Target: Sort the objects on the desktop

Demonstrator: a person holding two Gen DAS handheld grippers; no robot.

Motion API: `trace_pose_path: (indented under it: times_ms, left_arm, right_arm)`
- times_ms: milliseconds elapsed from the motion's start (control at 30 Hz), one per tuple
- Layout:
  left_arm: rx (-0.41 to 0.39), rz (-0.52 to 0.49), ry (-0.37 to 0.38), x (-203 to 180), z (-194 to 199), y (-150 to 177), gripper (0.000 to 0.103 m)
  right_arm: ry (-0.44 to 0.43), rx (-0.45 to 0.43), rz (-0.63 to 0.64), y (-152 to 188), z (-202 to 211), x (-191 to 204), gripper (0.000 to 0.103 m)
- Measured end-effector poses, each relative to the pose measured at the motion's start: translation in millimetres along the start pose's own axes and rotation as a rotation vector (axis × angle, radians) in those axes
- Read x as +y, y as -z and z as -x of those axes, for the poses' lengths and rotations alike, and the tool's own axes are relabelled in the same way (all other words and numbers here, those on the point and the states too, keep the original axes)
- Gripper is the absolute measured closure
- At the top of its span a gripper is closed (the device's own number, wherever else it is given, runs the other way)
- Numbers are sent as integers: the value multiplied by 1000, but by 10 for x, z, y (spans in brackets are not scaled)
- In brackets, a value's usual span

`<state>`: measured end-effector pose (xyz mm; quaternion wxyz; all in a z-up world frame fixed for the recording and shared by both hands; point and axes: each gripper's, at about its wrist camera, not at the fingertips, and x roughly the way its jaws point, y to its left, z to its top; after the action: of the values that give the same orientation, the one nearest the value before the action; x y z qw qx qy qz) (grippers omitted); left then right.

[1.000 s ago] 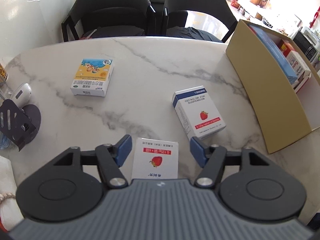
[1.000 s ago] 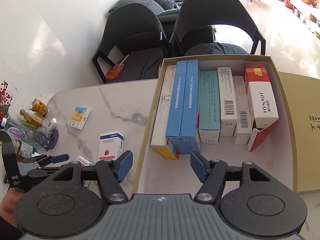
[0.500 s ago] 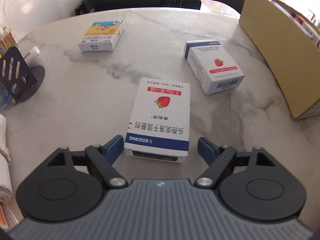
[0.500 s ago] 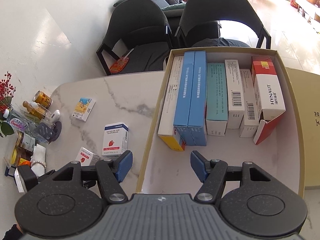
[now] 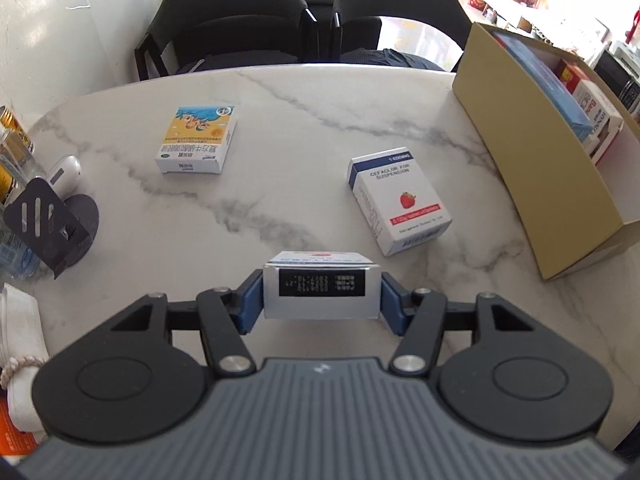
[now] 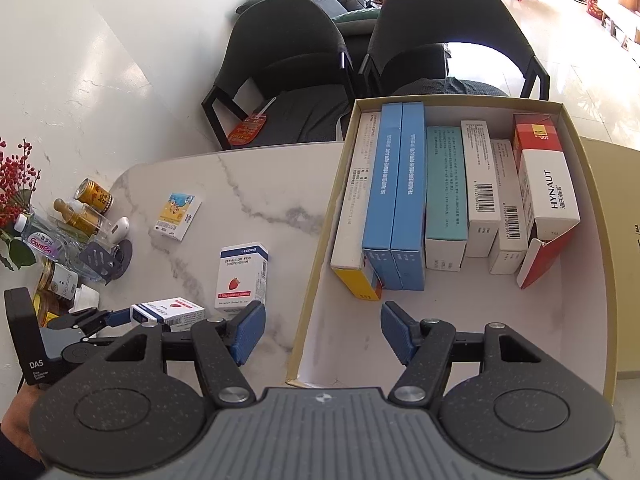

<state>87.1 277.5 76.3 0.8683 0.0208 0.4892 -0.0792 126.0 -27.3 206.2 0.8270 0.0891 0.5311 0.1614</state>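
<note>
Left gripper [image 5: 321, 295] clamped — right gripper [image 6: 322, 333] agape

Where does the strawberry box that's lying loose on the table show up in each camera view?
Left wrist view: the loose strawberry box lies right of centre, beyond the left hand-held gripper, near the cardboard tray.
Right wrist view: the same box lies left of centre, just left of the tray's wall.
Shared landmark: the yellow cartoon box farther back on the table.

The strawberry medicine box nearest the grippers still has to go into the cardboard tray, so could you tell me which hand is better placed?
Left: the left gripper is shut on that strawberry box; the right gripper is open and empty.
</note>
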Motion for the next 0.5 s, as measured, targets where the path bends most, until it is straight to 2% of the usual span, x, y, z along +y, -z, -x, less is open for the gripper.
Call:
trace_pose_path:
  times_ms: [167, 267, 300, 333, 400, 500]
  left_arm:
    - [4, -27, 36, 10, -34, -87, 45]
    - [23, -89, 45, -5, -91, -151, 45]
    - [31, -102, 44, -13, -101, -164, 42]
    - [28, -111, 43, -23, -93, -164, 34]
    - [21, -129, 41, -44, -76, -164, 23]
    - [6, -118, 38, -57, -36, -147, 14]
  right_arm:
    - [-6, 9, 11, 23, -22, 44, 35]
    - [-11, 18, 10, 21, -58, 57, 35]
    - [-13, 22, 12, 21, -71, 65, 35]
    - [-15, 25, 13, 21, -85, 72, 35]
    - [-20, 32, 22, 25, -109, 101, 35]
    - [-24, 40, 28, 21, -147, 126, 35]
